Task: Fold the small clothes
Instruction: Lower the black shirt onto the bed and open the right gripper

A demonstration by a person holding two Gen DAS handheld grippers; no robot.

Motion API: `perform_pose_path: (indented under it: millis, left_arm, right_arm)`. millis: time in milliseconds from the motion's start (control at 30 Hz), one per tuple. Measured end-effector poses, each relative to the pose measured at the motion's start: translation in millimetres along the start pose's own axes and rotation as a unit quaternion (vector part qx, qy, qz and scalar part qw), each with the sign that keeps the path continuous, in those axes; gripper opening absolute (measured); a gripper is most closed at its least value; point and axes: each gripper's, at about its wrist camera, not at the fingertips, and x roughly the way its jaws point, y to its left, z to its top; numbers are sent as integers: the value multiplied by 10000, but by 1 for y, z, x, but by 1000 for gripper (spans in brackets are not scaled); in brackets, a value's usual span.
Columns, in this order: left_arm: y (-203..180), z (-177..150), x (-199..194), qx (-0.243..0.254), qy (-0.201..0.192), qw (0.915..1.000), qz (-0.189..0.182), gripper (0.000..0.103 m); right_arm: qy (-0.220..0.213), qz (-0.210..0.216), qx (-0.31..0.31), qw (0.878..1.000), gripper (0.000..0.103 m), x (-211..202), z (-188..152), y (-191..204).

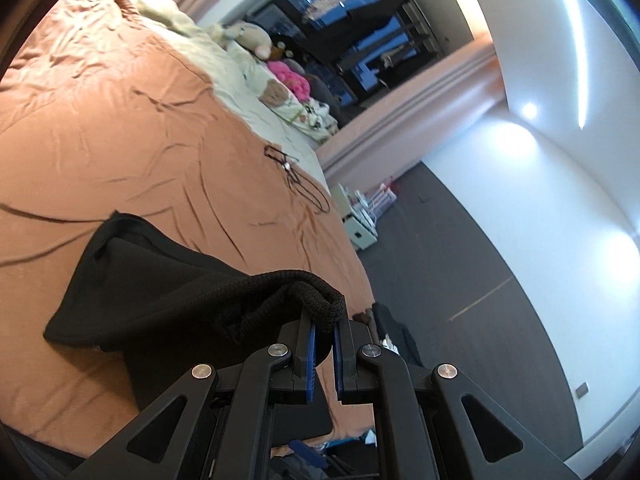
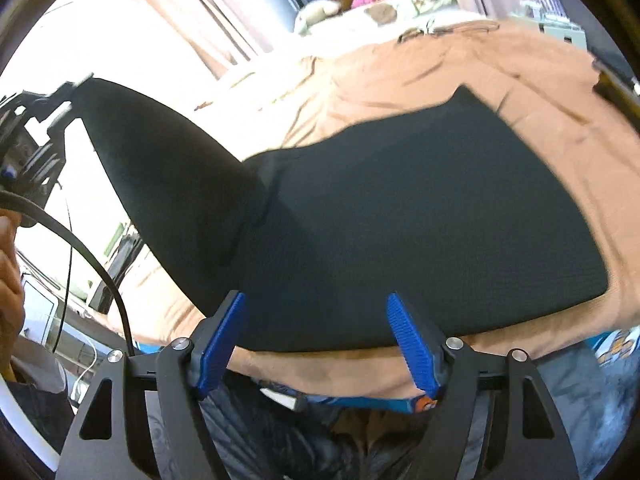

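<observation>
A black garment (image 2: 400, 220) lies on the bed's orange cover (image 1: 120, 120), one corner lifted, pinched in the left gripper (image 1: 326, 332)'s narrow jaws. The right gripper (image 2: 316, 340)'s jaws stand wide, holding nothing.

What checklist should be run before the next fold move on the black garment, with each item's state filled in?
1. Left gripper shut on the black garment, on its ribbed edge: ok.
2. Right gripper open, nothing between its pads: ok.
3. Most of the garment lies flat on the orange bedspread: ok.
4. Lifted part hangs free of the right gripper: ok.
5. Cord on the bedspread lies apart from the garment: ok.
6. Fold line straight: cannot tell.
</observation>
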Motion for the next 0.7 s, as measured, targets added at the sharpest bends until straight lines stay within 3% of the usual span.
perform_pose_path:
  millis: [267,700]
  left_arm:
    - [-19,-16,38,202,358,9992,19,7]
    - [-34,-63,119,325,1210,9921,24,7]
  right_arm:
    - [-221,32,173,9996,72,-27,-12,-28]
    - [-334,-538,559,9964,72,-50,-32,-39]
